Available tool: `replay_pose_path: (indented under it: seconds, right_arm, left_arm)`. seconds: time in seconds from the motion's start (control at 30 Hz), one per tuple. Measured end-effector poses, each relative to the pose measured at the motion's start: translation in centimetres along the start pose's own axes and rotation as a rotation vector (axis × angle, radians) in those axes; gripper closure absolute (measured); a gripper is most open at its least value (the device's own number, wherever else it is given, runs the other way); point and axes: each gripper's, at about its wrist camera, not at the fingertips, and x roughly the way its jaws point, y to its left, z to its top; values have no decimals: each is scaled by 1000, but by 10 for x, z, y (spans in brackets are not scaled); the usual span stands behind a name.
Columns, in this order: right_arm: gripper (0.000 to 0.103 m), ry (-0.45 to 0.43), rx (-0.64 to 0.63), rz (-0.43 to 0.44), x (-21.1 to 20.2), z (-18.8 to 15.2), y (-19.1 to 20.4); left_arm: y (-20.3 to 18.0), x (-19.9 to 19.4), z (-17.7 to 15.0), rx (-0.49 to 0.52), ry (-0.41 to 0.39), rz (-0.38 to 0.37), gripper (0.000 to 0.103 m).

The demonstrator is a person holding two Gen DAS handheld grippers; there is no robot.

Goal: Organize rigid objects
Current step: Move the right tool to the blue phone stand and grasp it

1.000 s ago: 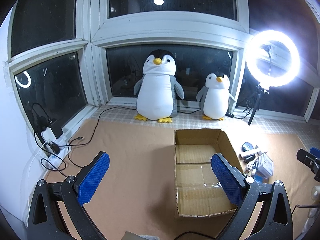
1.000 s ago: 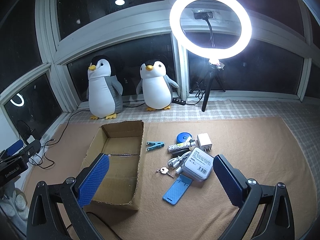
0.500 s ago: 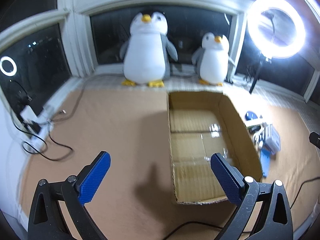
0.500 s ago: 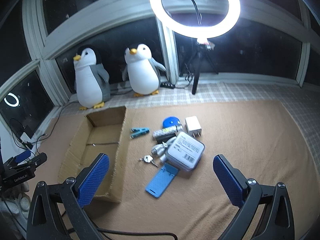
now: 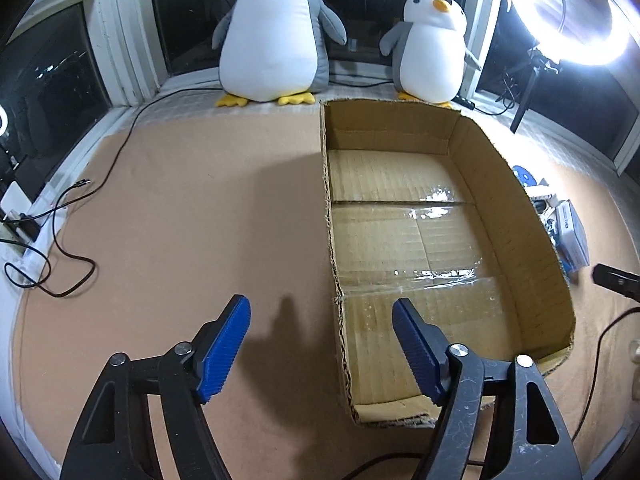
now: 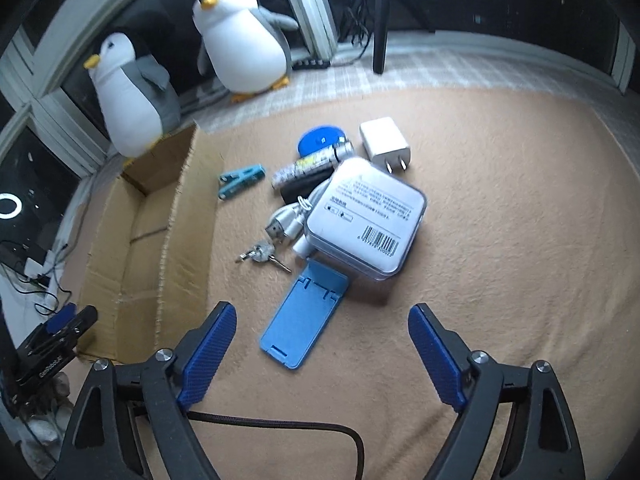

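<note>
- Left wrist view — low, close over the cardboard box (image 5: 420,240), facing the window and two plush penguins (image 5: 276,36).
- Right wrist view — near, tilted down on the blue stand (image 6: 304,316) and white case (image 6: 364,220).
- Shared: box (image 6: 160,232), penguins (image 6: 244,40), tan mat (image 5: 192,220).

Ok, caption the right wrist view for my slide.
Open right gripper above a blue phone stand beside a cardboard box.

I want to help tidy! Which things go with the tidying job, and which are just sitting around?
For the job: cardboard box, blue stand, white case, charger plug, keys, clip, cable.

Just around: two toy penguins, ring light.
</note>
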Motion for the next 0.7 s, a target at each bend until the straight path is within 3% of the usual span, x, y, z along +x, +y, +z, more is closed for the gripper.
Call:
replay_pose_path:
  seconds: [0.2, 0.27, 0.53, 0.7]
  right_arm:
    - [26, 92, 22, -34, 27, 8, 5]
    - [35, 119, 37, -44, 35, 9, 7]
    - [36, 146, -7, -109, 44, 11, 19]
    - [57, 143, -143, -172, 47, 9, 37]
  left_arm:
    - [3, 9, -2, 2, 18, -22, 33]
    - [4, 13, -1, 0, 28, -30, 37]
    - [4, 23, 0, 7, 46, -58, 47]
    - [4, 29, -1, 12, 61, -65, 49]
